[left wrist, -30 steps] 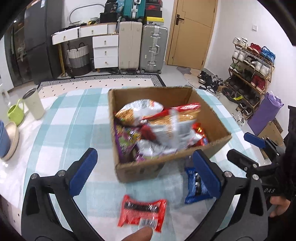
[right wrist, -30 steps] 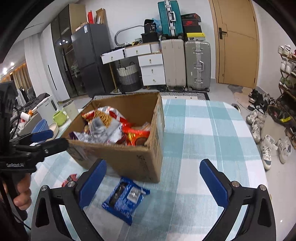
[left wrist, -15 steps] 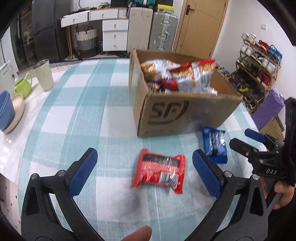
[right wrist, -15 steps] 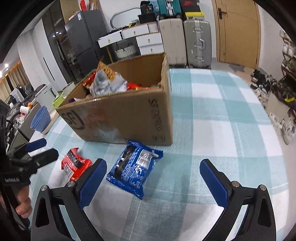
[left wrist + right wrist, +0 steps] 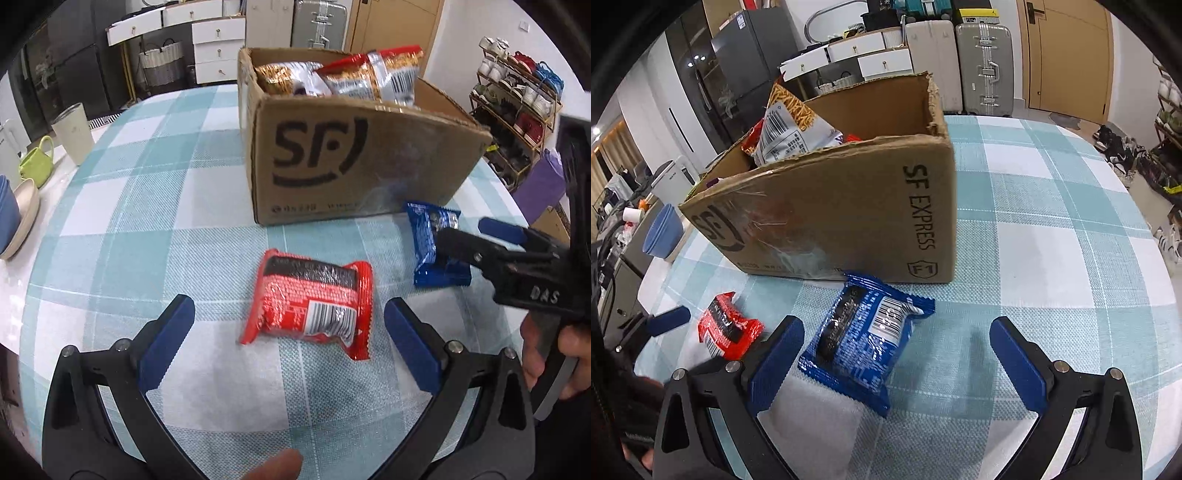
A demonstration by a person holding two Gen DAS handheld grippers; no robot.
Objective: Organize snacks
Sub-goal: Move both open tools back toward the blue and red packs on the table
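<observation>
Your 2 grippers, left gripper (image 5: 288,345) and right gripper (image 5: 897,360), were wide apart, holding nothing; the red pack (image 5: 308,302) lay sideways, and the blue pack (image 5: 866,341) pointed at the box (image 5: 849,218).

Glossy crinkled red packet (image 5: 308,299), matt cardboard box (image 5: 354,166), woven tablecloth (image 5: 155,206).

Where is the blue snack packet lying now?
In the right wrist view, the blue snack packet lies on the checked tablecloth, before the cardboard box, right of the red packet.

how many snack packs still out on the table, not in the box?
2. The red pack lies between the left gripper fingers; the blue pack lies by the cardboard box front, ahead of the right gripper. The box may hide others.
</observation>
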